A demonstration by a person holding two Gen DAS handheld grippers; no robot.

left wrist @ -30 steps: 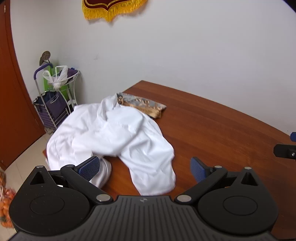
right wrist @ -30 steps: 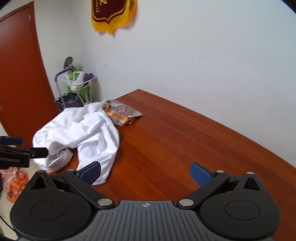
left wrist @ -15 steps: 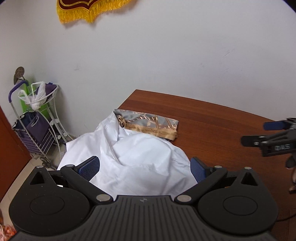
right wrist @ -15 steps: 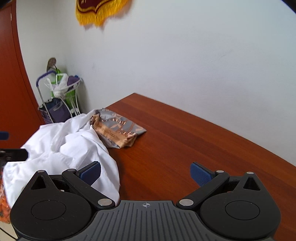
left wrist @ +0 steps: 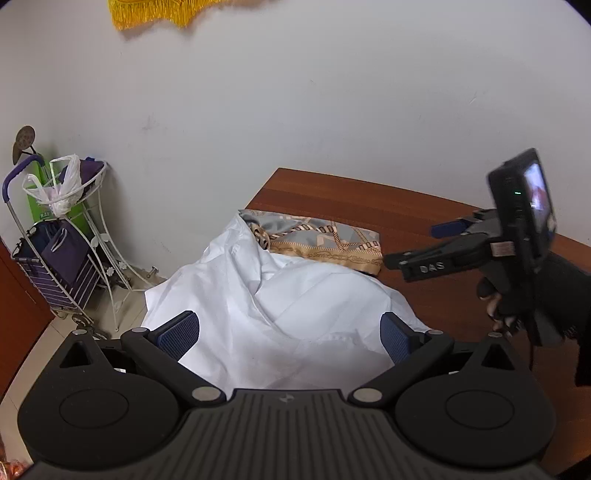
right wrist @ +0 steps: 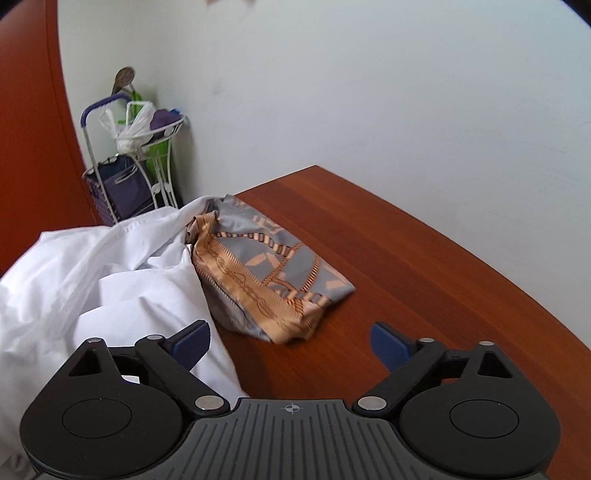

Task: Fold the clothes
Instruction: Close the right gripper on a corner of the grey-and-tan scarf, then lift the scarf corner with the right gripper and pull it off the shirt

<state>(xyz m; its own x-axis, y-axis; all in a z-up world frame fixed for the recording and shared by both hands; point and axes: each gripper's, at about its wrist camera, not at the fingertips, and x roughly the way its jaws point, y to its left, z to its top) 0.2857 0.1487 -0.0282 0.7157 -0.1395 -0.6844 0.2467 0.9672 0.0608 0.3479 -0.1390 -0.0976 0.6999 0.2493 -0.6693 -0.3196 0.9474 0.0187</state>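
We see a white garment (left wrist: 280,306) heaped at the wooden table's (right wrist: 406,258) left edge beside a white wall (left wrist: 332,92); the left gripper (left wrist: 288,334) is spread and empty, and the right gripper (right wrist: 291,341), just narrowing, gapes empty.

- Plain white wall (left wrist: 332,110), evenly lit, behind everything.
- Reddish-brown wooden surface (left wrist: 443,295) at 4 o'clock.
- Wheeled shopping cart (left wrist: 55,266) and white wire stand (left wrist: 96,221) in the corner at 9 o'clock.
- Yellow fringe (left wrist: 155,16) at 12 o'clock.
- Pale tiled floor (left wrist: 44,343) below.
- Red-brown door (right wrist: 33,129) at 10 o'clock.

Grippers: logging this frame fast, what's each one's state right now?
Left gripper: open, holding nothing, over the white shirt.
Right gripper: open, jaws just closing slightly, nothing between them, near the patterned scarf.
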